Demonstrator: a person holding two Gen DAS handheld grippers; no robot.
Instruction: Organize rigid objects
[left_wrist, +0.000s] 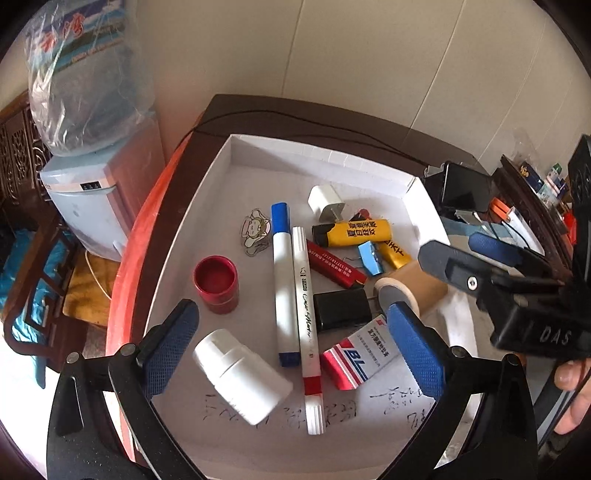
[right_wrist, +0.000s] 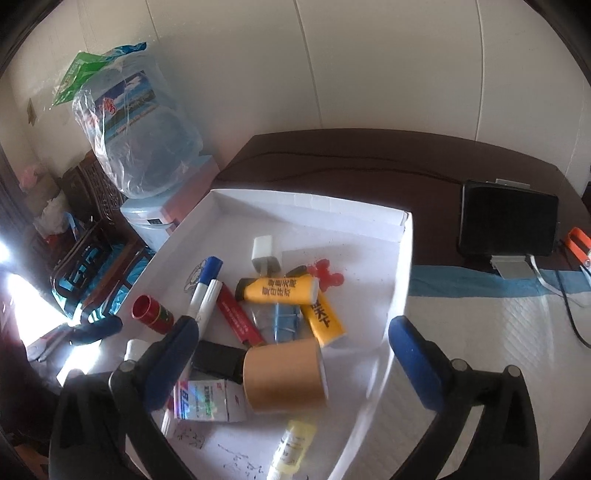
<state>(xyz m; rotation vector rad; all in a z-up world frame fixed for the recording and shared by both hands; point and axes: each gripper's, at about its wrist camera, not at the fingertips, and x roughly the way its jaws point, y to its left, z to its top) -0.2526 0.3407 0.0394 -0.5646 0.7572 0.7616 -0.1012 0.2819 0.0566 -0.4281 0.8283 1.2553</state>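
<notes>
the white tray (left_wrist: 207, 206) sits on a dark table (left_wrist: 332, 118) and holds the loose items in one pile. left gripper (left_wrist: 295, 332): jaws spread wide, nothing held, pads either side of the pile. from left to right in the left wrist view: red cap (left_wrist: 216, 284) standing upright, apart from the rest; white bottle (left_wrist: 242, 376) lying on its side near the left pad; blue marker (left_wrist: 282, 280) and white marker (left_wrist: 306, 325) lying side by side, touching; black adapter (left_wrist: 341, 308) just beside the white marker; red-white box (left_wrist: 354, 360) below the adapter; white plug (left_wrist: 327, 203) at the far side; yellow tube (left_wrist: 354, 233) across a red stick (left_wrist: 334, 269); blue clip (left_wrist: 371, 256); brown roll (left_wrist: 410, 288) near the tray's right wall. right gripper (right_wrist: 291, 354): jaws spread wide, empty, the roll between the pads but not touched. beyond the tray to the right stands a black screen (right_wrist: 508, 221) with cables.
</notes>
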